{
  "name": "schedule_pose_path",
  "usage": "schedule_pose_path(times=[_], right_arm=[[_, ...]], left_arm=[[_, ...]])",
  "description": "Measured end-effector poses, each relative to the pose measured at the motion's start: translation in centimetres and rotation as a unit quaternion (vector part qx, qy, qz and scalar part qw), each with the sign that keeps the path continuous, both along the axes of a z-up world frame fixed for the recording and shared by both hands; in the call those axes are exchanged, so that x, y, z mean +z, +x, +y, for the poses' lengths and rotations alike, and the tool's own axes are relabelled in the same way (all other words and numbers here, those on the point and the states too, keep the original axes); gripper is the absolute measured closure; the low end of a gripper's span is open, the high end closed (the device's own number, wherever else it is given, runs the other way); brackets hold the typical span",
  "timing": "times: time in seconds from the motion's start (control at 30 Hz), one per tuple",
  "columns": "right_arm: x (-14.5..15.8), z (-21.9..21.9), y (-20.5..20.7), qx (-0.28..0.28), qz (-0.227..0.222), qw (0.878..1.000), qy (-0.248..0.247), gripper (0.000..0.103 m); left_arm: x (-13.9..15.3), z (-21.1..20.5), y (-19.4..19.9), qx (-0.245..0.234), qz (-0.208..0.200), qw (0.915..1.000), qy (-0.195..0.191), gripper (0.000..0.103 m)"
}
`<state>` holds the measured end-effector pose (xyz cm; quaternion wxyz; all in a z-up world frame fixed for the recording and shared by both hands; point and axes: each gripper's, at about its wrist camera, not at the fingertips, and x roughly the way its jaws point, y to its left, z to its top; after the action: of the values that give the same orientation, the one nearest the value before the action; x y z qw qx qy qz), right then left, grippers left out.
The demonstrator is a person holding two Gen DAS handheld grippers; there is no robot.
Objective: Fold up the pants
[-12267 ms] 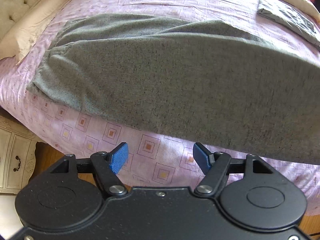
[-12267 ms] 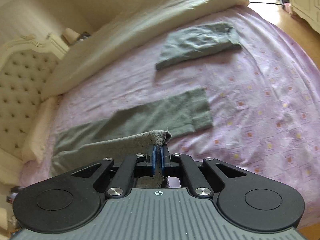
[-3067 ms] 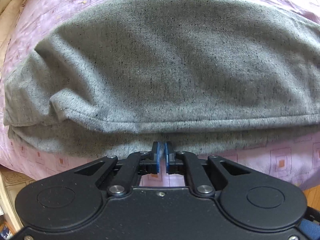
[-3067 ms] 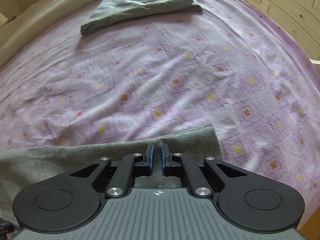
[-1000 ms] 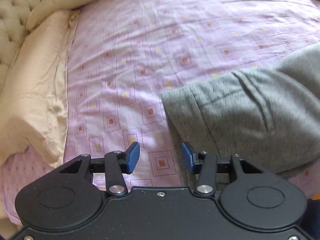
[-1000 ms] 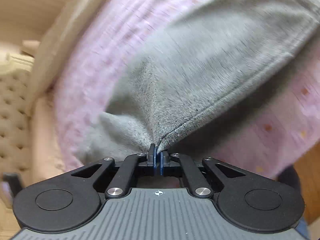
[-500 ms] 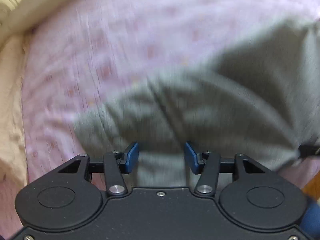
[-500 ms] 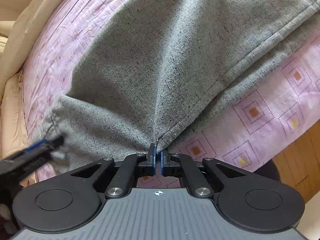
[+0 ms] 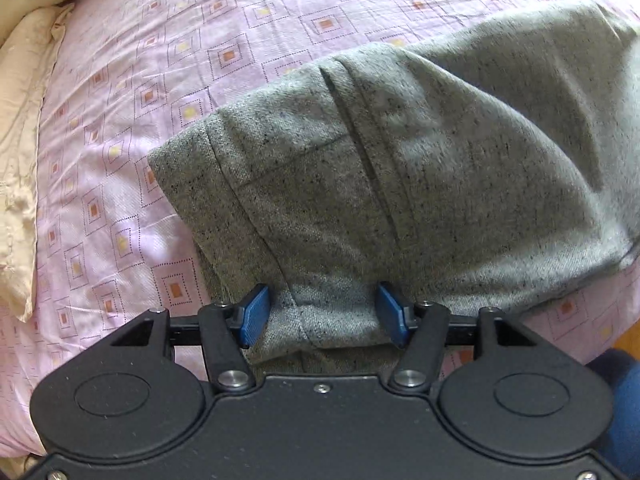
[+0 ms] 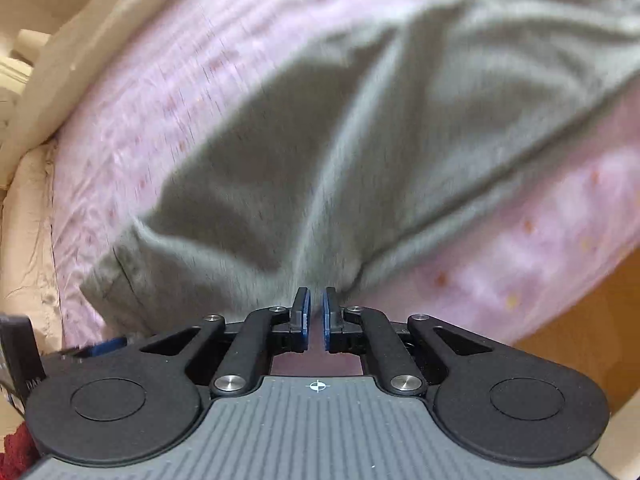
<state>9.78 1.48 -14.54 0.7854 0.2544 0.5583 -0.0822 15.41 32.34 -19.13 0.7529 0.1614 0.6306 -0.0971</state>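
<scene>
1. The left gripper (image 9: 322, 314) points down over the near edge of the pants (image 9: 400, 168). Its jaws are opening, with a band of grey cloth between them that the pads do not press.
2. The right gripper (image 10: 314, 316) is parting its jaws by a narrow slit. The view is blurred, and no cloth shows between the pads.
3. The pants lie folded on the pink sheet (image 9: 160, 40), close to the near edge of the bed.
4. A cream pillow (image 9: 20, 120) lies beyond, to the left.
5. The step looks like letting go after a fold. Next, I judge, the left gripper must close on the layered edge and carry it over evenly.
</scene>
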Motion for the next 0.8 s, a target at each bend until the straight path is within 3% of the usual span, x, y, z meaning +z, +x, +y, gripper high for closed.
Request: schedule_pose_path(times=[0.13, 0.2, 0.27, 0.33, 0.5, 0.53, 0.8], right_arm=[[-1.9, -1.6, 3.5, 0.009, -0.014, 1.0, -0.023, 0.097], [-3.4, -3.5, 4.0, -0.052, 0.012, 0.998, -0.02, 0.097], [-4.5, -6.3, 2.8, -0.129, 0.022, 0.991, 0.029, 0.095], [-4.9, -8.3, 1.1, -0.168, 0.034, 0.984, 0.039, 0.092], [-6.0, -11.7, -1.4, -0.208, 0.036, 0.974, 0.079, 0.09], [-6.2, -12.4, -1.7, -0.216, 0.034, 0.972, 0.084, 0.084], [-7.8, -13.1, -0.8, -0.245, 0.051, 0.962, 0.113, 0.08]], left_arm=[[-0.2, 0.1, -0.5, 0.019, 0.002, 0.9998, 0.005, 0.039], [-0.3, 0.2, -0.6, 0.035, 0.004, 0.9994, 0.007, 0.039], [-0.3, 0.2, -0.5, 0.047, 0.005, 0.9988, 0.012, 0.037], [-0.4, 0.0, -0.4, 0.059, 0.008, 0.9981, 0.018, 0.037], [-0.7, -0.9, 0.0, 0.072, 0.015, 0.9967, 0.035, 0.036], [-0.8, -1.0, 0.1, 0.072, 0.016, 0.9965, 0.039, 0.035], [-1.0, -1.9, 1.4, 0.066, 0.028, 0.996, 0.052, 0.03]])
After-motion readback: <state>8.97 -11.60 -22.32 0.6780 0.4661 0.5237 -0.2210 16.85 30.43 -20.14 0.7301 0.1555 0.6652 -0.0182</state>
